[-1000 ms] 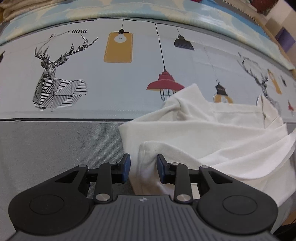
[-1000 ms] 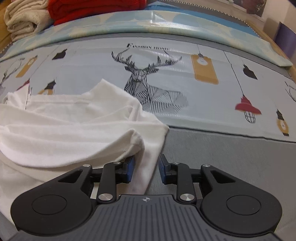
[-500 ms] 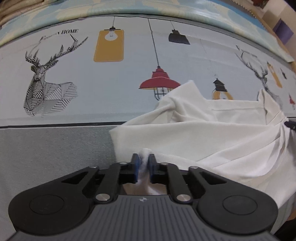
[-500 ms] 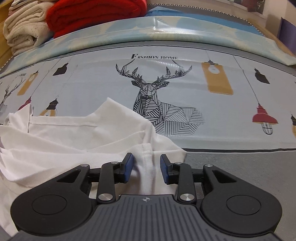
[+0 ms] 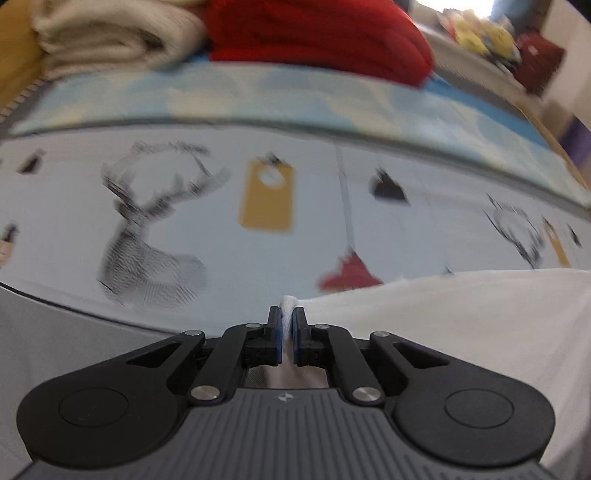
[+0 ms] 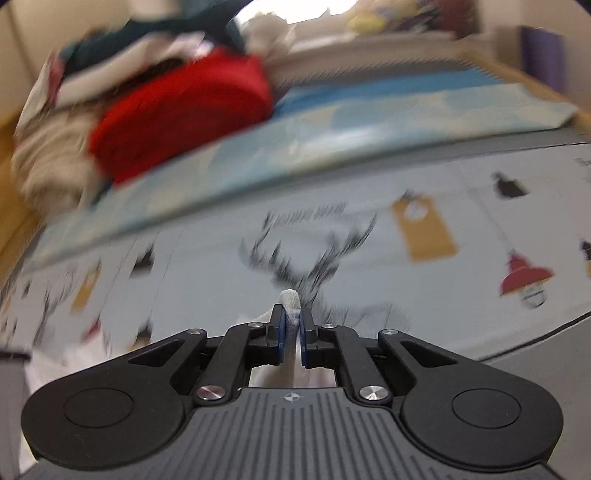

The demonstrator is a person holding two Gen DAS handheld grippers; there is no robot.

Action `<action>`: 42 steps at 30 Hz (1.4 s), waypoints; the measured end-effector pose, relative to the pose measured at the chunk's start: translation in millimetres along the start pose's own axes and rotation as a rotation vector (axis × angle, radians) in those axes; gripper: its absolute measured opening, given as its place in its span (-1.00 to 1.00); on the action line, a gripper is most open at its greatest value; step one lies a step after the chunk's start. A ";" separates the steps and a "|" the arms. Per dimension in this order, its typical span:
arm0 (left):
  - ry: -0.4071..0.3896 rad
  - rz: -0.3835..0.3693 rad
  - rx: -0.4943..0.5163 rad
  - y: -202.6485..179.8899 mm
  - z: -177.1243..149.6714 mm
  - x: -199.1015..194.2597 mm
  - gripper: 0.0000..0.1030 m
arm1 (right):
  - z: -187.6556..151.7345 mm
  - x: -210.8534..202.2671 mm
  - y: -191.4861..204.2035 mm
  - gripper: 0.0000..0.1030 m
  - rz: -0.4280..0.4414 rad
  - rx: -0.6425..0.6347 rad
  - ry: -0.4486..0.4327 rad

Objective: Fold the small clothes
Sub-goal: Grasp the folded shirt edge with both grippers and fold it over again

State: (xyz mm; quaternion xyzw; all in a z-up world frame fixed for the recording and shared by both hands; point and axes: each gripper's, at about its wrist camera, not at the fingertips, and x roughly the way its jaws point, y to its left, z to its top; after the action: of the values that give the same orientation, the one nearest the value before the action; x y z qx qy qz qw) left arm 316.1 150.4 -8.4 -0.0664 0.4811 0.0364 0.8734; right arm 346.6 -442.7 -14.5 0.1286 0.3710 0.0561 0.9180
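left tool point(image 5: 286, 321) is now pinched tight on a corner of the white garment point(image 5: 461, 325), where a second ago its jaws stood wide around the edge; the cloth now stretches off to the right above the printed bedspread point(image 5: 184, 206), lifted rather than heaped; right tool point(image 6: 290, 322) has likewise gone from open to clamped on a tuft of the same garment, most of it hanging below its view; both views are blurred and tipped up toward the red blanket point(image 5: 317, 33); i judge the shirt is being raised taut for spreading, folding itself not begun
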 end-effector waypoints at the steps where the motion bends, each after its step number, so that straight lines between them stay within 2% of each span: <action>1: -0.013 -0.006 -0.017 2.0 2.3 0.6 -0.90 | 1.0 2.9 -1.6 -0.86 -0.030 0.014 -0.008; 4: -0.034 0.000 -0.025 -1.2 5.4 6.4 -0.90 | 0.8 14.7 1.5 -0.86 -0.108 0.009 -0.006; 9: -0.042 0.020 -0.032 -6.3 11.0 19.8 -0.88 | -0.7 30.3 11.4 -0.86 -0.172 -0.022 -0.002; 11: -0.024 0.029 -0.023 -6.3 11.6 23.5 -0.79 | -3.1 37.4 14.3 -0.85 -0.193 -0.031 0.026; 14: -0.050 0.088 0.007 -1.2 10.5 17.3 -0.42 | -4.4 43.0 14.1 -0.69 -0.270 -0.056 0.062; 16: -0.035 0.037 -0.027 8.1 9.7 14.1 -0.42 | -4.0 39.0 7.8 -0.44 -0.263 -0.038 0.070; 19: 0.063 -0.130 -0.054 16.3 3.1 19.0 -0.43 | -7.8 32.2 3.3 -0.44 -0.165 -0.028 0.119; 21: 0.168 -0.258 -0.046 15.1 -5.1 27.6 -0.43 | -15.4 27.1 9.8 -0.44 -0.099 -0.069 0.162; 23: 0.274 -0.299 0.028 4.7 -18.5 37.0 -0.43 | -25.4 25.9 16.7 -0.44 -0.033 -0.127 0.227; 24: 0.321 -0.281 0.080 -0.5 -25.9 42.1 -0.43 | -32.1 25.9 19.4 -0.44 -0.006 -0.155 0.264; 26: 0.366 -0.181 0.190 -10.0 -39.8 50.9 -0.43 | -46.0 26.9 23.3 -0.42 -0.008 -0.211 0.327; 27: 0.360 -0.115 0.221 -11.3 -43.2 51.8 -0.27 | -52.9 28.7 22.5 -0.40 -0.032 -0.235 0.359; 28: 0.348 -0.083 0.212 -9.4 -43.3 50.2 -0.25 | -59.2 29.7 20.1 -0.32 -0.059 -0.248 0.385; 31: 0.288 -0.078 0.182 -6.2 -39.7 30.5 -0.30 | -65.1 20.1 10.5 -0.25 -0.080 -0.217 0.397; 32: 0.259 -0.098 0.201 -9.5 -39.7 20.1 -0.30 | -64.3 12.9 10.7 -0.25 -0.077 -0.220 0.385; 34: 0.229 -0.188 0.248 -16.8 -44.1 0.2 -0.31 | -65.2 -4.3 12.3 -0.25 -0.030 -0.235 0.352; 36: 0.251 -0.271 0.333 -29.2 -57.5 -10.0 -0.30 | -69.7 -18.5 11.3 -0.25 0.045 -0.249 0.358; 37: 0.264 -0.283 0.395 -35.5 -65.9 -11.5 -0.31 | -75.3 -24.0 11.7 -0.25 0.082 -0.267 0.378; 39: 0.290 -0.236 0.513 -46.5 -85.5 -5.5 -0.31 | -86.7 -29.1 12.4 -0.25 0.104 -0.326 0.417; 41: 0.340 -0.153 0.586 -48.4 -104.7 8.5 -0.32 | -103.9 -29.3 10.8 -0.25 0.040 -0.401 0.462; 42: 0.328 -0.143 0.622 -49.1 -110.4 7.0 -0.32 | -109.7 -26.8 6.7 -0.25 -0.003 -0.417 0.484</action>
State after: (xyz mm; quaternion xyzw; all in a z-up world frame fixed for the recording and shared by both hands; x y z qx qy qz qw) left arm 233.9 85.2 -68.6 0.1641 0.5970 -0.1839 0.7634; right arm 251.0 -420.3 -70.7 -0.0799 0.5592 0.1587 0.8098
